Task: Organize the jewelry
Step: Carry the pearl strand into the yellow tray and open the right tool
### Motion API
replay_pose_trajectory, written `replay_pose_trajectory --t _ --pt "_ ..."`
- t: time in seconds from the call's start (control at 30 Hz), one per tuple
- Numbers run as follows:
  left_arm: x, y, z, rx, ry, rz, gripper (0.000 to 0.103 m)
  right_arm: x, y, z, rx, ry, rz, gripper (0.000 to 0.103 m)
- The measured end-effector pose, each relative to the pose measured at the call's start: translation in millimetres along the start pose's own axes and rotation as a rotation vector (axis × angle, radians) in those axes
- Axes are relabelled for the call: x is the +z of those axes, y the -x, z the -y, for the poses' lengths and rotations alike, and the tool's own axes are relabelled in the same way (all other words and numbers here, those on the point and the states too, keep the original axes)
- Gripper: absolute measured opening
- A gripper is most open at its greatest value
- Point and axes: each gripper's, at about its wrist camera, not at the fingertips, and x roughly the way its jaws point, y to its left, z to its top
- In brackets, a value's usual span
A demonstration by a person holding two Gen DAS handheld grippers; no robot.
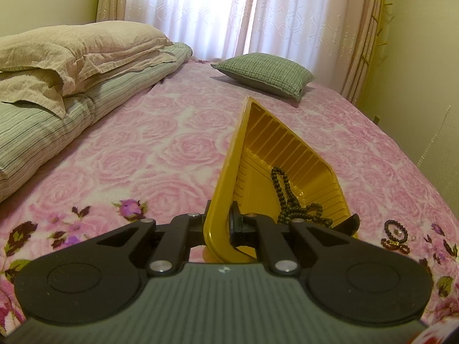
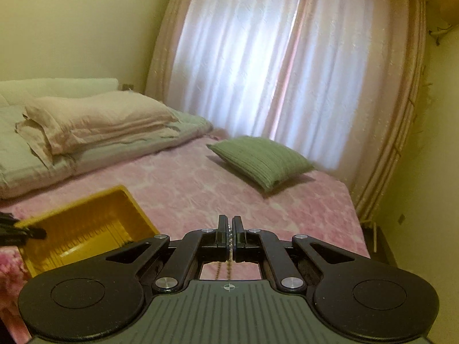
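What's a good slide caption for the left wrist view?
Left gripper clamps yellow tray rim, dark bead necklace inside, bracelet waiting on bedspread.

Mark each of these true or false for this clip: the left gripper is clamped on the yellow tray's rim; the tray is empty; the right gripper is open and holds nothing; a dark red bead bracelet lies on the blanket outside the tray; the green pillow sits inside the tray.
1. Left gripper clamped on the yellow tray rim: true.
2. Tray empty: false. A dark bead necklace lies in it.
3. Right gripper open, holding nothing: false. It is shut on a thin chain.
4. Dark red bead bracelet on the pink blanket, outside the tray: true.
5. Green pillow inside the tray: false. It lies on the blanket beyond the tray.
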Motion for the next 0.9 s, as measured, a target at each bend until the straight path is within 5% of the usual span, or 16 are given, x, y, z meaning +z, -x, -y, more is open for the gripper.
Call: replay_pose_trajectory --t 0.9 --pt "3 0 -1 -0.018 0.014 0.001 0.008 54 -71 -115 0.3 0.059 0.052 0.002"
